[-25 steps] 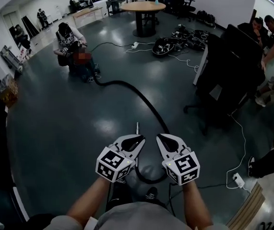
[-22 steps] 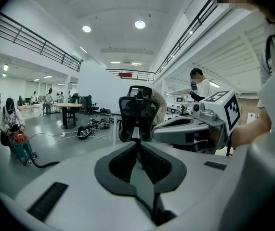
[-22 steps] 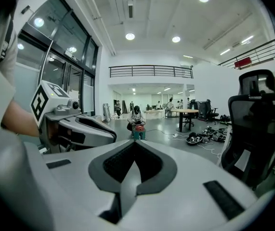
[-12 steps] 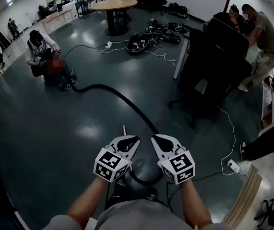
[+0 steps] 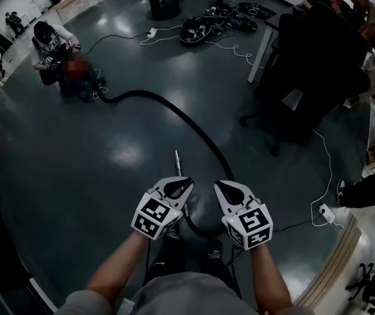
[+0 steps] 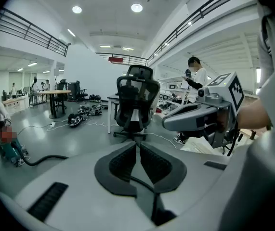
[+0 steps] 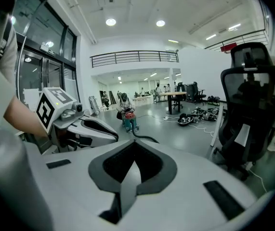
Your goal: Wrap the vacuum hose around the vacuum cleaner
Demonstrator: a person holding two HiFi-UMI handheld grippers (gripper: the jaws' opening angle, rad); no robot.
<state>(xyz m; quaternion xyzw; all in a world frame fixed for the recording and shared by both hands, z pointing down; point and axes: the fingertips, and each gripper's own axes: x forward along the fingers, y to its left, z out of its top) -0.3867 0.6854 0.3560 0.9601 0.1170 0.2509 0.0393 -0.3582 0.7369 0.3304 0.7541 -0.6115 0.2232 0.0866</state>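
Hovering side by side low in front of the person, the left gripper (image 5: pixel 184 186) and the right gripper (image 5: pixel 220 188) are each showing jaws pressed together, with nothing caught between them. Just beneath them the vacuum hose (image 5: pixel 141 93) is curling into a loop on the floor (image 5: pixel 108 176), and a metal tube (image 5: pixel 178 163) is lying just beyond the left jaws. From there the hose is running well away across the room to a red and teal thing (image 7: pixel 129 121) beside a crouching person (image 5: pixel 46 41). That is probably the vacuum cleaner, though it is partly blurred.

No wrapping is happening yet. To begin cleanly, one gripper is going to need open jaws around the near loop, gathering slack toward the machine without kinking it. No bin or box is showing clearly enough to tell its contents.
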